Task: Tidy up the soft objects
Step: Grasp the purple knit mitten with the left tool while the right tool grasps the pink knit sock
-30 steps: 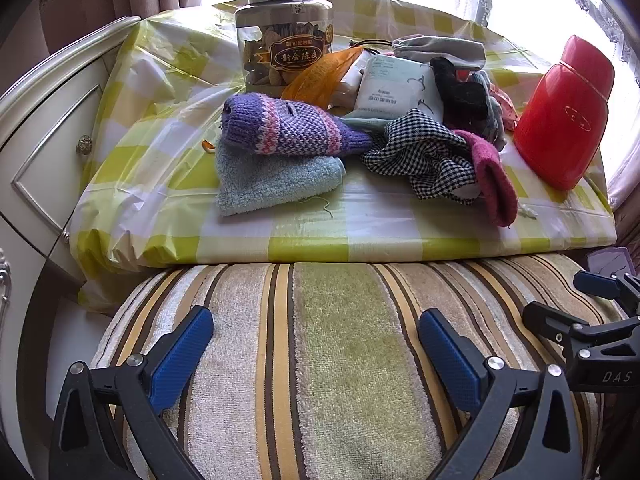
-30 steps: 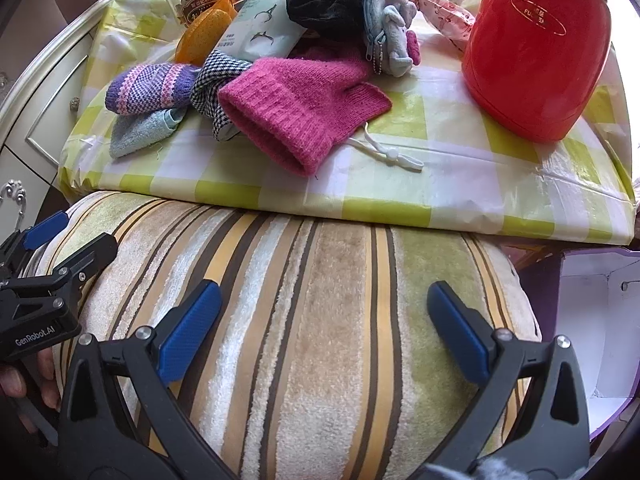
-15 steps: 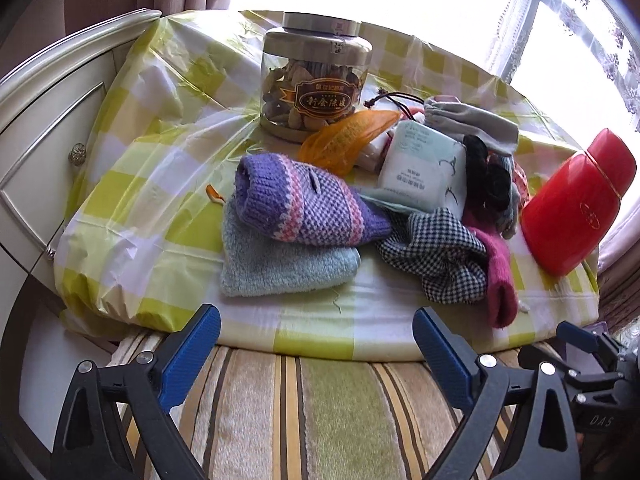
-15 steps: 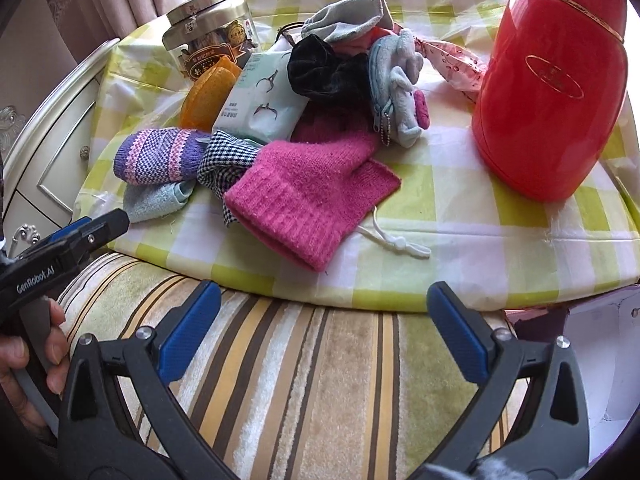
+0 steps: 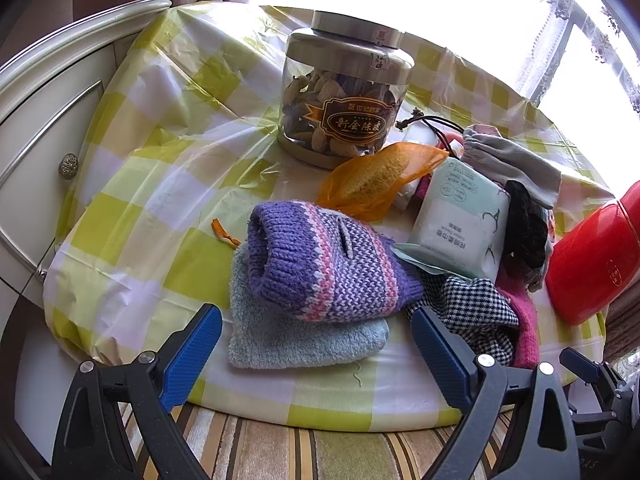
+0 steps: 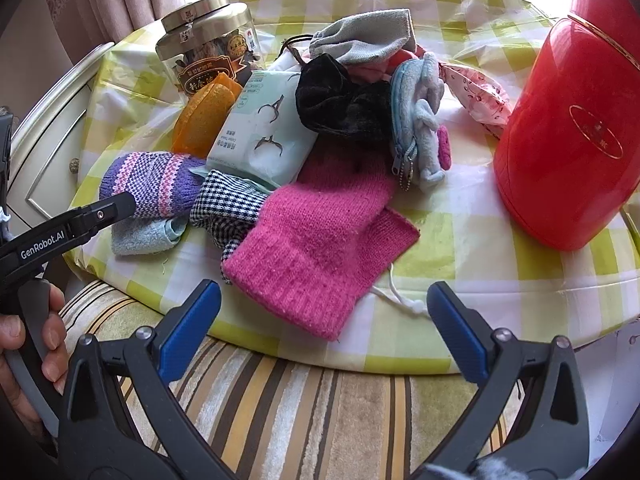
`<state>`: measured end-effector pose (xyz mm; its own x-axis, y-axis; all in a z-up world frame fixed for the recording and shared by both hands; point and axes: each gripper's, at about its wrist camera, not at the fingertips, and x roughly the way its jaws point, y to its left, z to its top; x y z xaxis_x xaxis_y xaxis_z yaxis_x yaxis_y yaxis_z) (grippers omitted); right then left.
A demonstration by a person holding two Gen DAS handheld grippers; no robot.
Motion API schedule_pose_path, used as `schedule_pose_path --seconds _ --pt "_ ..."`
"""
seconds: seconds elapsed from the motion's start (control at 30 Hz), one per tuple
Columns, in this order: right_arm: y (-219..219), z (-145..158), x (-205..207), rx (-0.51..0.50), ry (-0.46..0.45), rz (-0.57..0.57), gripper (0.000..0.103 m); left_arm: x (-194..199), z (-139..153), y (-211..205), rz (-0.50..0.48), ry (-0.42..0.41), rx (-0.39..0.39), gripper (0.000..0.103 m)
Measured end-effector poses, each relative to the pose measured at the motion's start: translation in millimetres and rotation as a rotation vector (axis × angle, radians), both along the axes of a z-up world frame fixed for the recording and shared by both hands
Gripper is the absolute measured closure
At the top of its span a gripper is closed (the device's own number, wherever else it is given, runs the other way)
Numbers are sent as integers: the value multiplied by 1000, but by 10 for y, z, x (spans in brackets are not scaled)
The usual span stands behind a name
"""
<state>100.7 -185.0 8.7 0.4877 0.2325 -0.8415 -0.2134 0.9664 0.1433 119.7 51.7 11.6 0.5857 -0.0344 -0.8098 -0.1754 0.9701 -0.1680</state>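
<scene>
Right wrist view: "GenRobot.AI" on left claw (image 6: 120, 208) arm.

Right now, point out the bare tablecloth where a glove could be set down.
Free: the tablecloth left of the jar and purple glove; also between the pink glove and red container. The middle pile is crowded.

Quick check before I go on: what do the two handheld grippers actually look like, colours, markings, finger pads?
Both are black plastic, clamp-style frames with silver rivets and two blue, ribbed finger pads. The left gripper and the right gripper look alike. In the right wrist view, the left one's side reads "GenRobot.AI" in white, above a grey trigger in a hand. No cables or sleeves show.
</scene>
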Motion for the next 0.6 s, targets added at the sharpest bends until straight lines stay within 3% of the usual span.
schedule_pose_path --seconds 0.17,0.33,0.43,0.47,0.5,0.6 --pt "59 -53 94 -23 11 12 1 133 -46 16 26 11 7 12" --pt "121 -102 181 -27 33 32 14 240 -88 -14 28 21 12 20" --pt "128 -130 186 -16 46 41 33 293 -98 -49 18 20 28 36" --pt "124 -136 180 -14 48 39 45 293 -88 -55 16 11 30 44" --pt "111 -132 172 -8 46 36 51 284 -74 -55 16 0 30 56" --pt "64 -91 110 11 30 40 61 240 -36 -25 21 -30 7 68"
